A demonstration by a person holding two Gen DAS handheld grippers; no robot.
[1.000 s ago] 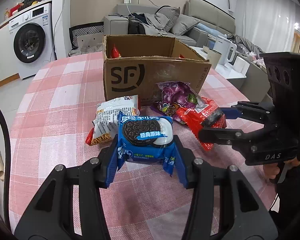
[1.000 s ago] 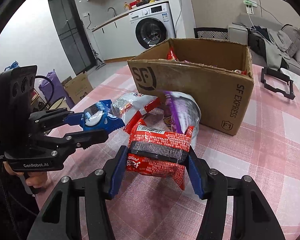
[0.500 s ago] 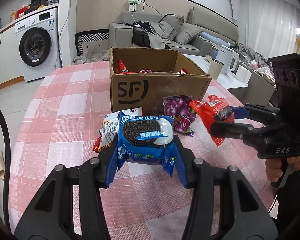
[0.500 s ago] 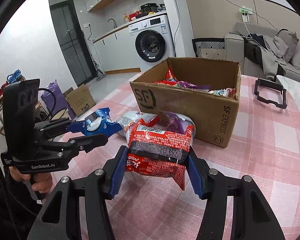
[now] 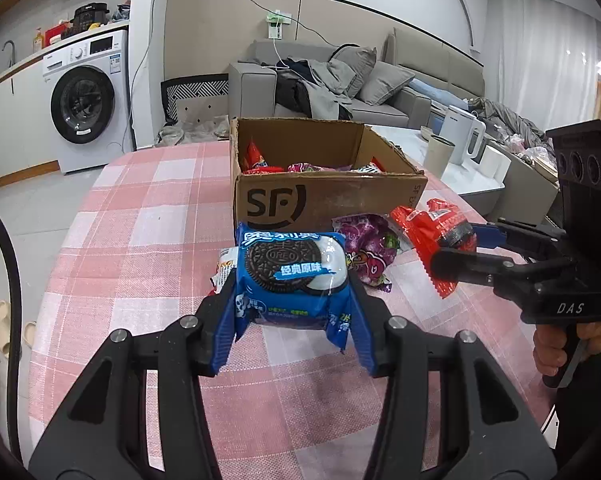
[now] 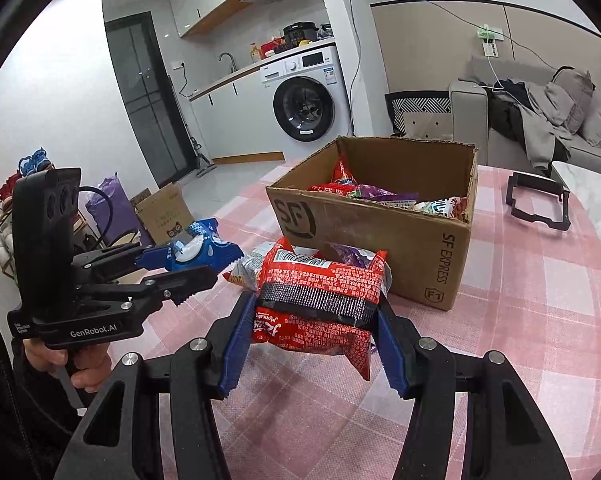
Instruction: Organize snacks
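Your left tongs (image 5: 292, 300) are clamped on the blue Oreo pack (image 5: 290, 276), pads pressing both short sides, pack lifted clear of the surface (image 5: 140, 240). Your right tongs (image 6: 312, 332) are closed on the red packet (image 6: 320, 300), held off the checked cloth too, one crimped end hanging down by the right pad. In the right wrist view the left tongs show at the left edge with the Oreo pack between the blue pads, your hand (image 6: 80, 368) under the grip.

The SF box (image 5: 320, 200) sits open on the surface past both packs, already holding several snacks, red and purple wrappers visible inside. A purple bag (image 5: 368, 252) lies on the surface just in front of the box, between the two held packs. A white-and-orange bag (image 5: 224, 268) lies beside it, mostly hidden behind the Oreo pack. A black frame (image 6: 538, 200) lies on the cloth right of the box, well apart.
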